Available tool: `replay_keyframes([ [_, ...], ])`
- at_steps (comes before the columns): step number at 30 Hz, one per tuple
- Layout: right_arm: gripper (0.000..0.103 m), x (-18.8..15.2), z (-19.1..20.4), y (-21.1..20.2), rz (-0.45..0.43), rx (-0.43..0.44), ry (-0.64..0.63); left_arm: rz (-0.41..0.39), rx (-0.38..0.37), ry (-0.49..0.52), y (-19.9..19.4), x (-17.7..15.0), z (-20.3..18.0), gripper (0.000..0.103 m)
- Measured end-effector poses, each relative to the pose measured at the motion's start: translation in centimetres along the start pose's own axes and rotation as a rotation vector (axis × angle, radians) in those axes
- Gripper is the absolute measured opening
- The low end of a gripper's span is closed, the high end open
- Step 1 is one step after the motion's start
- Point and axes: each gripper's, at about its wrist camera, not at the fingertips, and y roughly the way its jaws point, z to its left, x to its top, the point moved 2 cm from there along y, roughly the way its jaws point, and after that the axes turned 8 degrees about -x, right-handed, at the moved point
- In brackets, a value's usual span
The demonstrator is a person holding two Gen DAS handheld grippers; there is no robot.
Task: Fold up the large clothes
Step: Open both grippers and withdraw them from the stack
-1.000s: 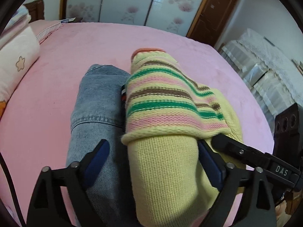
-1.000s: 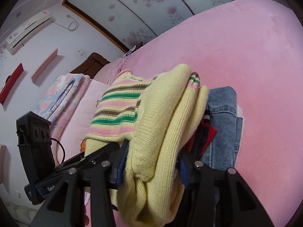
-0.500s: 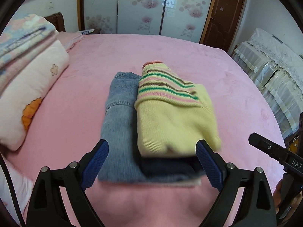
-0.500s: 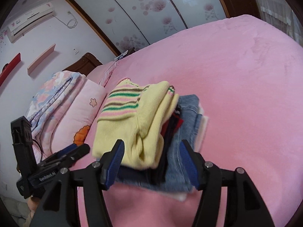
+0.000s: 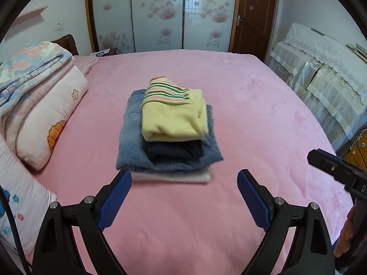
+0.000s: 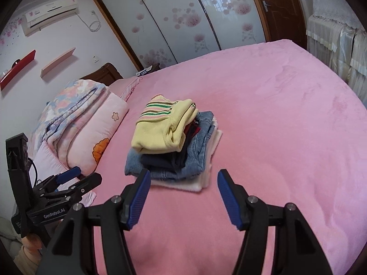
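A folded yellow striped sweater [image 5: 174, 119] lies on top of a stack on the pink bed [image 5: 252, 119]. Under it are a dark garment [image 5: 174, 151], folded blue jeans [image 5: 130, 142] and a white piece [image 5: 174, 177]. The stack also shows in the right wrist view, with the sweater [image 6: 160, 128] on top and the jeans [image 6: 195, 158] below. My left gripper [image 5: 184, 190] is open and empty, a little short of the stack. My right gripper [image 6: 183, 188] is open and empty, just in front of the stack. The left gripper [image 6: 75, 181] shows at the left of the right wrist view.
Folded quilts and pillows [image 5: 43, 96] are piled along the bed's left side. Covered furniture [image 5: 321, 73] stands at the right. Sliding wardrobe doors [image 5: 158, 13] and a brown door [image 5: 254, 13] are behind the bed. The right gripper's body [image 5: 339, 171] shows at the right edge.
Both grippers have let go of the yellow sweater and pulled back from the stack. The sweater now rests folded on top of the pile.
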Motion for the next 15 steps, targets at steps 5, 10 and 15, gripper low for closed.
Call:
replay_keyframes([
  [5,0.061,-3.1,-0.4,-4.2,-0.014,-0.03,-0.047,-0.035,0.01,0.03,-4.0,-3.3,-3.8,0.093],
  [10,0.061,-7.0,-0.8,-7.6,-0.019,-0.058,-0.106,-0.046,0.005,0.031,-6.6,-6.7,-6.5,0.093],
  [15,0.062,-10.3,-1.4,-10.6,-0.051,-0.095,-0.129,-0.048,0.019,0.034,-8.4,-10.6,-8.5,0.093],
])
